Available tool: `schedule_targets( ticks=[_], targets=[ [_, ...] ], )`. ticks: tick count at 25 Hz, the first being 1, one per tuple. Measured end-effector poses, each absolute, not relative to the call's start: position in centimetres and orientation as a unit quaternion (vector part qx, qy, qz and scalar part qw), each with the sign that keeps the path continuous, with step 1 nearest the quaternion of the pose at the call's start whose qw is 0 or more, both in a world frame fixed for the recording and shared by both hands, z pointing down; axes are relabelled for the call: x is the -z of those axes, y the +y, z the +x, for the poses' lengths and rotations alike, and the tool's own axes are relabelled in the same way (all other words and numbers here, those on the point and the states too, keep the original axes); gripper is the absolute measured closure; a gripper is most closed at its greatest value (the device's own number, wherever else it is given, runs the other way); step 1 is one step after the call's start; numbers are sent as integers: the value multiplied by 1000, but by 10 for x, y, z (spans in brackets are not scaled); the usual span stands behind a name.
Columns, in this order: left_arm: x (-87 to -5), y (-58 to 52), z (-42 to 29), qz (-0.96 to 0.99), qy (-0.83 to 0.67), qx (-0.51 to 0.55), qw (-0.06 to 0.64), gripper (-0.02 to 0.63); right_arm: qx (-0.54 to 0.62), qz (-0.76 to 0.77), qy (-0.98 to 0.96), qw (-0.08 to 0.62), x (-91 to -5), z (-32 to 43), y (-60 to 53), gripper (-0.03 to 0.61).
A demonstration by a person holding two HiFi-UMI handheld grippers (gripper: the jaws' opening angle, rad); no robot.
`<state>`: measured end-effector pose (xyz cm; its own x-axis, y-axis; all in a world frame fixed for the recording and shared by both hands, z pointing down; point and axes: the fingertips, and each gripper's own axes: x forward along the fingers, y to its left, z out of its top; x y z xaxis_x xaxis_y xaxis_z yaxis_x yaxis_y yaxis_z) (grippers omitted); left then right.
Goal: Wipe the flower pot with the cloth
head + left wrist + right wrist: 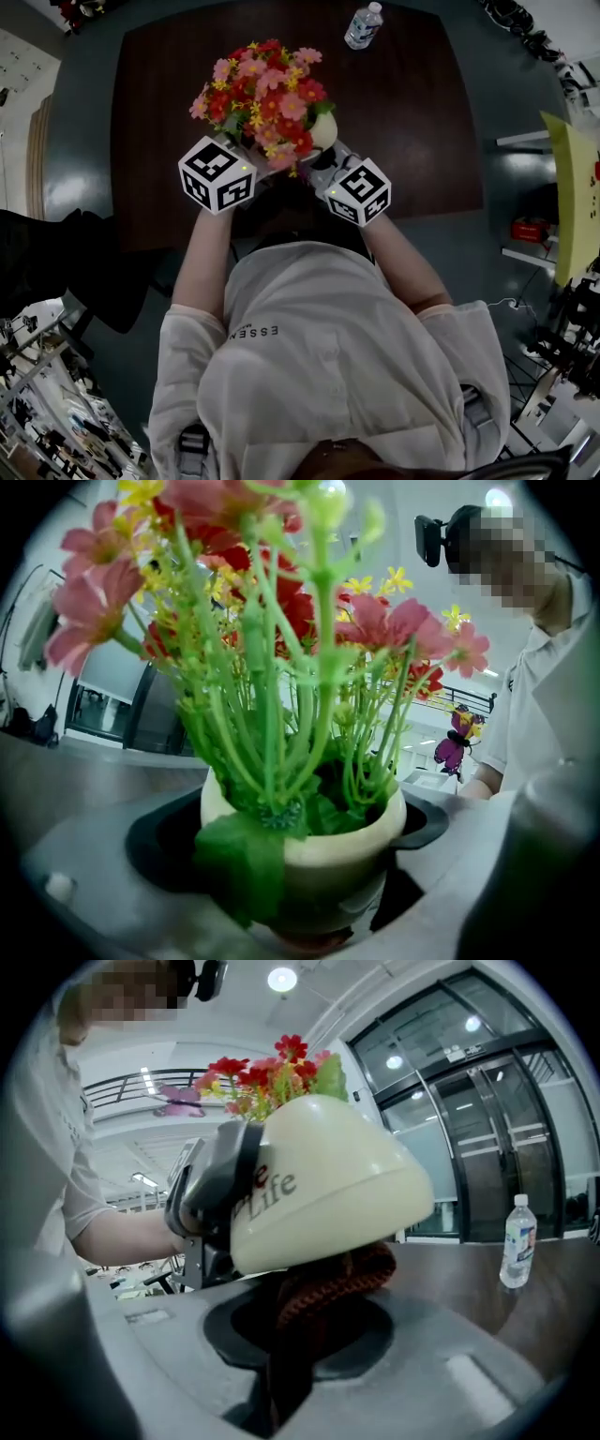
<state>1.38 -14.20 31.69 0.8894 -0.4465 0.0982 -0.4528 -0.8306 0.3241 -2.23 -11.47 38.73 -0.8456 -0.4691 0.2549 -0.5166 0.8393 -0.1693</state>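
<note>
Mid-wipe, I judge: the left gripper has its jaws clamped on the tilted flower pot; the right gripper pinches the cloth beneath. The next move probably calls for rubbing round it.

Head view: steeply down on table. Gripper views: very close on flower pot from opposite sides; all three share it.

Table: dark wood, standing mid-room.
Floor: grey-blue and glossy — spreading all around the table.
Glass doors: dark-framed, rising beyond the table.
Ceiling lamp: round — glowing above the table.
</note>
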Motion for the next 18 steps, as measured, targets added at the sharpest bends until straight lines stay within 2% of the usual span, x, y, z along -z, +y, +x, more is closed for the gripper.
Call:
schedule_targets(
  ticks=[8, 12, 15, 18],
  targets=[
    [-327, -150, -2, 951, -249, -11, 182, 37, -146, 175, -968, 104, -401, -50, -86, 529],
    [-331, -152, -15, 948, -263, -25, 175, 38, -151, 138, -970, 129, -412, -48, -67, 529],
    [-342, -151, -20, 948, -269, -58, 159, 37, -165, 198, -953, 159, -432, -14, -81, 529],
    [-357, -150, -21, 948, -268, -95, 145, 37, -183, 302, -922, 158, -436, 33, -119, 529]
  ],
)
